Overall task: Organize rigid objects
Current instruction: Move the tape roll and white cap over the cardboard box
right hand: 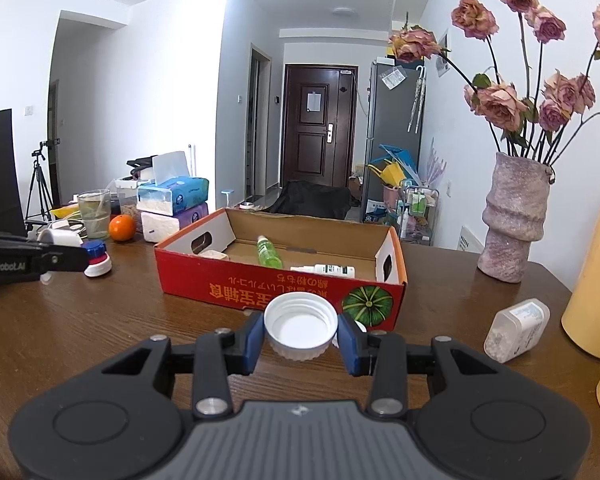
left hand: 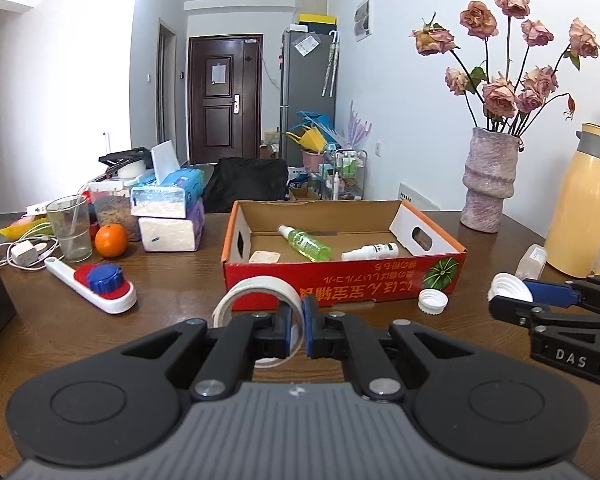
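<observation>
- Pictured on a brown wooden table (left hand: 172,332): red cardboard box (left hand: 340,280) with open top, already holding a green spray bottle (left hand: 305,243), a white spray bottle (left hand: 370,252) and a small flat square item too small to identify.
- Left gripper (left hand: 298,328) clamped on the wall of a white tape roll (left hand: 256,300), blue pads nearly together with only the thin band between them; roll held upright just in front of the box's near wall.
- Right gripper (right hand: 301,334) closed on a white ribbed bottle cap (right hand: 301,330), open side up, jaws moderately apart at the cap's width and touching its sides; held close before the box's near wall.
- Second white cap (left hand: 433,301) resting on the table beside the box's near right corner, not yet gathered.
- Judged step: carrying both held pieces into the box.
- Advised for a clean placement: raise each piece clear of the near wall, bring it over bare cardboard away from the bottles, lower close to the floor, then part the jaws gently to keep the roll from wheeling off and the cap from tipping.
- Blue-lidded white tool (left hand: 100,284) and small translucent container (right hand: 516,330) lying apart on the table, likely next.
</observation>
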The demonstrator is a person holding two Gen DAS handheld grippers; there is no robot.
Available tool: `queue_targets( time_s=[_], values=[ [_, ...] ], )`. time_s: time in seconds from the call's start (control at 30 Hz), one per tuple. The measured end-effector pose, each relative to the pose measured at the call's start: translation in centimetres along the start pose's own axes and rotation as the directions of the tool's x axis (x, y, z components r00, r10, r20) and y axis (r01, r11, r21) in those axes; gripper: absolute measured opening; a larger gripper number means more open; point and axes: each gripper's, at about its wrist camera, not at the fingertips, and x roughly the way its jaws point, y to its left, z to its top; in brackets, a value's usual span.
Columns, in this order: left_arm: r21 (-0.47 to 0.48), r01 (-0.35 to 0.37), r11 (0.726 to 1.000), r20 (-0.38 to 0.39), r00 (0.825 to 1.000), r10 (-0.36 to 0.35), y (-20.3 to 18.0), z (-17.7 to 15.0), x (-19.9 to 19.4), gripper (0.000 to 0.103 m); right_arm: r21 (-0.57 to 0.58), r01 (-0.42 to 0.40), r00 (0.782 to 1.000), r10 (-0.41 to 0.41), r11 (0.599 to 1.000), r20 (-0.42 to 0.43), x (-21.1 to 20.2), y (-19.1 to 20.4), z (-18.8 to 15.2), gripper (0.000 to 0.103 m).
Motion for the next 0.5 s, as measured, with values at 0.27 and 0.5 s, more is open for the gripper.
queue_targets(
  time_s=[0.27, 0.5],
  values=[
    [0.013, 0.01, 1.0, -0.001, 1.0, -0.01, -1.0, 1.2, 1.5, 0.007, 0.0, 0.002, 1.0, -0.002, 1.0, 0.009, 1.1, 0.0, 1.5, 0.039],
    [0.024, 0.01, 1.0, -0.018, 1.0, -0.01, -1.8, 2.4, 3.7, 0.007, 0.017, 0.012, 1.0, -0.012, 1.0, 0.016, 2.7, -0.5, 2.9, 0.039]
  ],
)
